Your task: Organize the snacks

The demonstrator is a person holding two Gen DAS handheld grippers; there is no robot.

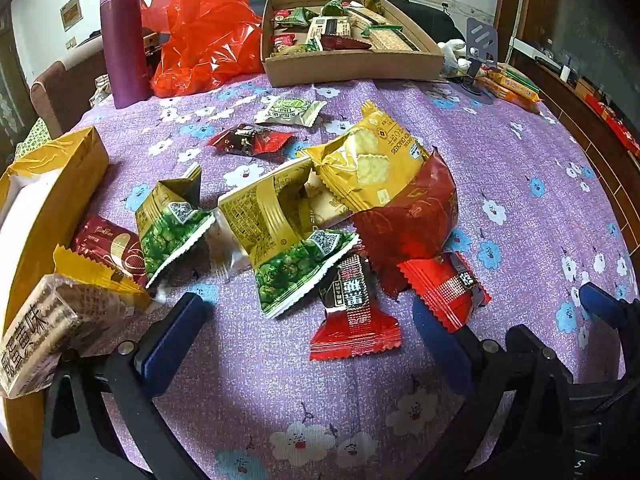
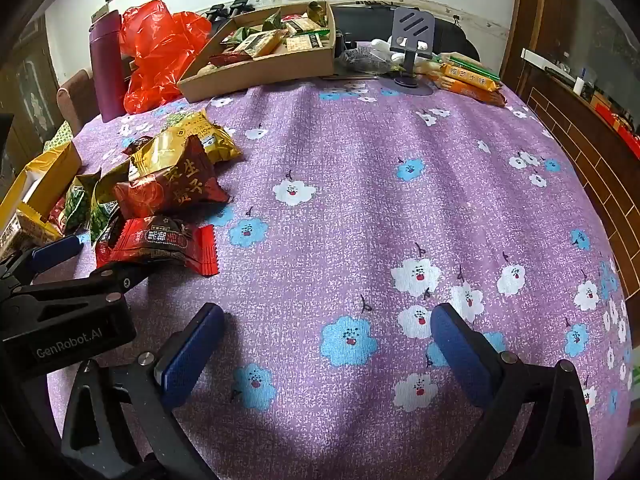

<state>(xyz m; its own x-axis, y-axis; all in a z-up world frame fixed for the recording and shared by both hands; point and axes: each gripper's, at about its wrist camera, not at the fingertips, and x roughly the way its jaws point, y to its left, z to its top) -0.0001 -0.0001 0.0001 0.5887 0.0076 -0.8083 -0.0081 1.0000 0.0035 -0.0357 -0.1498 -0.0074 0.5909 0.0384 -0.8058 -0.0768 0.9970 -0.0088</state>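
Biscuit pack (image 1: 38, 332) cropped at frame edge

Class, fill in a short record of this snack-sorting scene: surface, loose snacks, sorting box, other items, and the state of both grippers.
surface: purple flowered tablecloth
loose snacks: pile of packets near the left gripper
sorting box: cardboard tray at the far edge, already holding packets
other items: purple flask, red plastic bag
left gripper: open, empty
right gripper: open, empty, over bare cloth

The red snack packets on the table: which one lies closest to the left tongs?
The small red packet with the dark printed label, lying flat just beyond the open left tongs. The big dark-red packet lies farther back, on the pile.
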